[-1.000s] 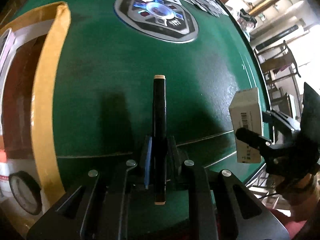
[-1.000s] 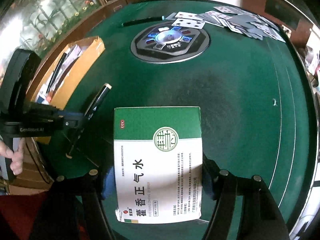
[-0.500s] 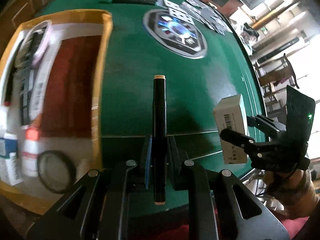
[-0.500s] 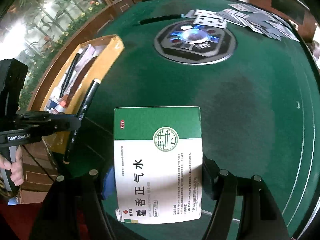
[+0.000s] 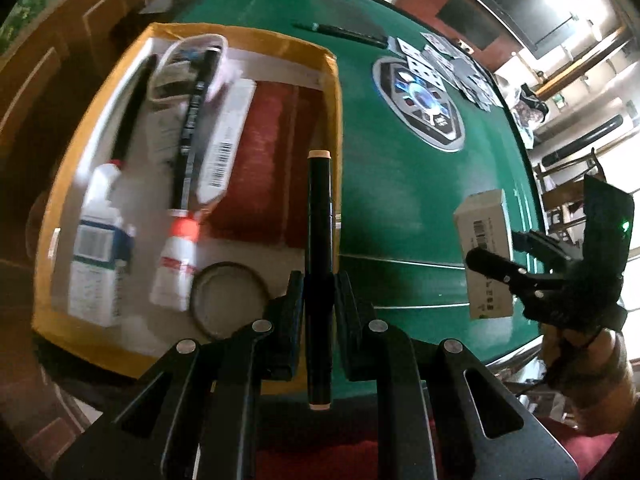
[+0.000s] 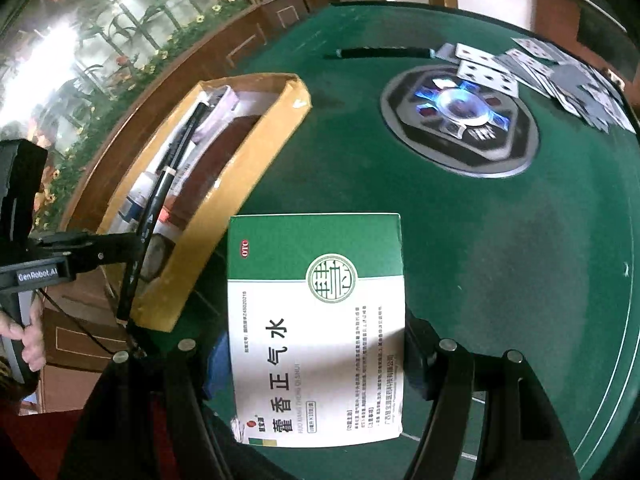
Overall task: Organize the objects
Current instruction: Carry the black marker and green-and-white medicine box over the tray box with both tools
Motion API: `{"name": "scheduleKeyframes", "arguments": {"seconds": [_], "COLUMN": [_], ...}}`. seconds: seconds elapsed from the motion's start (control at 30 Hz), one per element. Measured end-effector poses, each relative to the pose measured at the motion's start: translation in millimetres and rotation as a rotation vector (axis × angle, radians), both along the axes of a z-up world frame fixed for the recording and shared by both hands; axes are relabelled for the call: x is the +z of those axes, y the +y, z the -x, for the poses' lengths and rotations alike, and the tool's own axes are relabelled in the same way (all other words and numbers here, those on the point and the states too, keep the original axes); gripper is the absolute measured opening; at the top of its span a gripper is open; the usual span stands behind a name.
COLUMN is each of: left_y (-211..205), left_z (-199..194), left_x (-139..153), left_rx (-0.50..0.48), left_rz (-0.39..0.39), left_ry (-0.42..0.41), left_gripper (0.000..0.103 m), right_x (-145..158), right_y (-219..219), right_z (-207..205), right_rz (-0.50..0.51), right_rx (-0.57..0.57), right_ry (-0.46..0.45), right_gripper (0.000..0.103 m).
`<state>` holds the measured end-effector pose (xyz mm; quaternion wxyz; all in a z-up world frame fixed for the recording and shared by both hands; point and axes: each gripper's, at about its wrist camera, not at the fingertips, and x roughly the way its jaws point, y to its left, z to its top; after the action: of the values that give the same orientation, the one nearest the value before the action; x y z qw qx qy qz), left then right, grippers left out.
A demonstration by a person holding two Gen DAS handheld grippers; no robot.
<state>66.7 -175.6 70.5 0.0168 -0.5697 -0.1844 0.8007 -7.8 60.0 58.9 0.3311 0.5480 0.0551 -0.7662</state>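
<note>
Your left tool [image 5: 318,300] is clamped tight on a black pen [image 5: 319,216], held over the near right edge of the yellow cardboard box [image 5: 334,92]. Your right tool [image 6: 316,344] grips the green-and-white medicine carton [image 6: 316,320] across its width, just right of that box, above the green table [image 6: 520,240]. Bottles [image 5: 174,272] and a tape roll [image 5: 228,300] lie inside the box.
</note>
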Motion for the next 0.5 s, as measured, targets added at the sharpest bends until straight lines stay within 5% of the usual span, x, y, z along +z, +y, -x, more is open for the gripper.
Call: {"name": "scheduleKeyframes", "arguments": {"seconds": [0.5], "left_y": [-44.9], "left_z": [-25.6], "left_x": [2.8], "left_rx": [0.027], "left_rz": [0.061], "left_ry": [0.0], "left_gripper": [0.014], "right_x": [12.9], "right_y": [-64.2], "right_z": [-8.8], "right_rz": [0.017], "right_rx": [0.071], "right_ry": [0.022], "right_gripper": [0.069]}}
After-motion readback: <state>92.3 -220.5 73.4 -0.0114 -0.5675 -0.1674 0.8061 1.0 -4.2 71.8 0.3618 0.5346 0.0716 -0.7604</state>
